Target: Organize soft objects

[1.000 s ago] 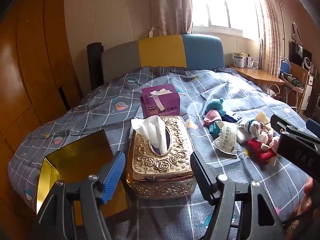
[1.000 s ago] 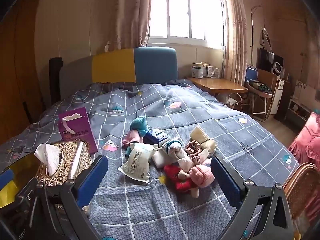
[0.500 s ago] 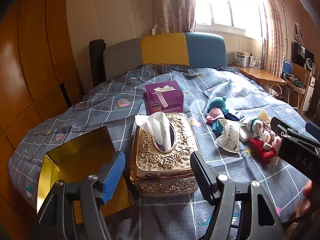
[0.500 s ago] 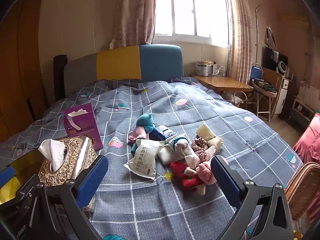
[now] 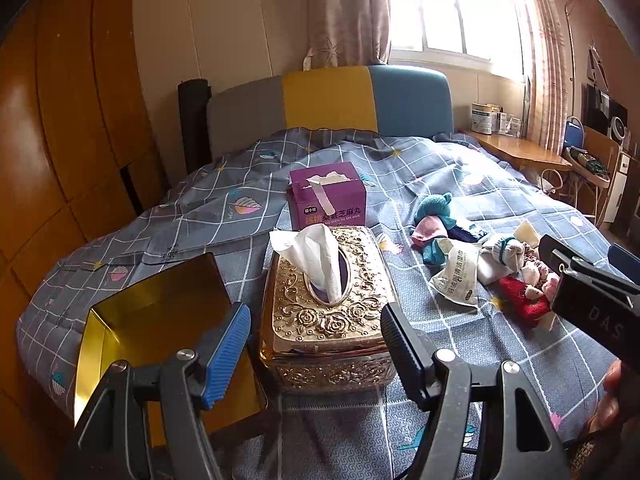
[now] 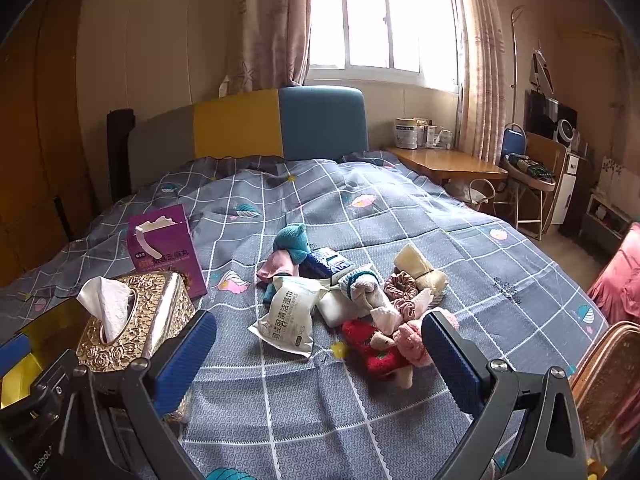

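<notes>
1. The bed [image 6: 460, 248], under a grey checked cover, serves as the work surface; everything to be sorted lies on it.
2. An open gold tin [image 5: 160, 320] sits at the near left corner, empty as far as can be seen, so it is probably where the soft things are meant to go.
3. A gold tissue box [image 5: 332, 312] stands just right of the tin, with a purple carton [image 5: 328, 196] behind it.
4. The pile of soft things [image 6: 360, 300] lies mid-bed, right of the tissue box and well apart from the tin: a white wipes packet [image 6: 290, 316], a teal plush toy [image 6: 292, 240], a red sock [image 6: 372, 348], a pink scrunchie [image 6: 402, 284] and some sponges, all touching or overlapping.
5. The right gripper [image 6: 316, 360] hovers just short of the pile, fingers spread wide and holding nothing, likely lined up for a first pick.
6. The left gripper [image 5: 316, 344] hangs before the tissue box, likewise released and empty.
</notes>
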### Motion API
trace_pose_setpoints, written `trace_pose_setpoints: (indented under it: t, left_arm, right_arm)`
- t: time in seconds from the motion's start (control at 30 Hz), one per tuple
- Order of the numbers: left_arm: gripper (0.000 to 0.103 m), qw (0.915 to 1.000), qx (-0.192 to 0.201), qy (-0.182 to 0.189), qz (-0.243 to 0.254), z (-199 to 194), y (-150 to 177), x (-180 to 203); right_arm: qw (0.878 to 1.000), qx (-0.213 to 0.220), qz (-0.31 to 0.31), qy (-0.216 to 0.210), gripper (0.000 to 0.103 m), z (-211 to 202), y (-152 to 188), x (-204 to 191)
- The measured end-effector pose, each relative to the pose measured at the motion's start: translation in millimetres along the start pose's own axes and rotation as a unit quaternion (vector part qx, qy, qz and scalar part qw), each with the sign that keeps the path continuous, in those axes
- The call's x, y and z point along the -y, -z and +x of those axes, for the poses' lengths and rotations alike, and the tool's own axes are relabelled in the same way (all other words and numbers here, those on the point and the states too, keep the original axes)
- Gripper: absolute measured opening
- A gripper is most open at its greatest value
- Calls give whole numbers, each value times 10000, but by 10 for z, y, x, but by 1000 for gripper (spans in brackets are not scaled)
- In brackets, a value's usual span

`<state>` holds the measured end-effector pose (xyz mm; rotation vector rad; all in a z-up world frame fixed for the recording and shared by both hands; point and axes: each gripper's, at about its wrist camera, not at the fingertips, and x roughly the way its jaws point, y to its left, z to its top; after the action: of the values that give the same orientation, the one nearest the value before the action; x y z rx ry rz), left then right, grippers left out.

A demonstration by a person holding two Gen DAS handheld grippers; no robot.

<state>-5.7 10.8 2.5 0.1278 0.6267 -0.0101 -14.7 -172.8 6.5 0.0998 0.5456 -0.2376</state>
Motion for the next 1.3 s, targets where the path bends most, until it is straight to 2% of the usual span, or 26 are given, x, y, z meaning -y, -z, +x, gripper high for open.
trace_pose_setpoints:
  t: [0.83,1.3]
  left_arm:
    - [69,10000,10,55,65,-53,-9,34]
    - [69,9996,-45,185,200,-25,-11,128]
  right_arm:
    - [10000,-5,32,19,103,-1,-21,17]
    - [9993,-79,341,137,103,110,-61,304]
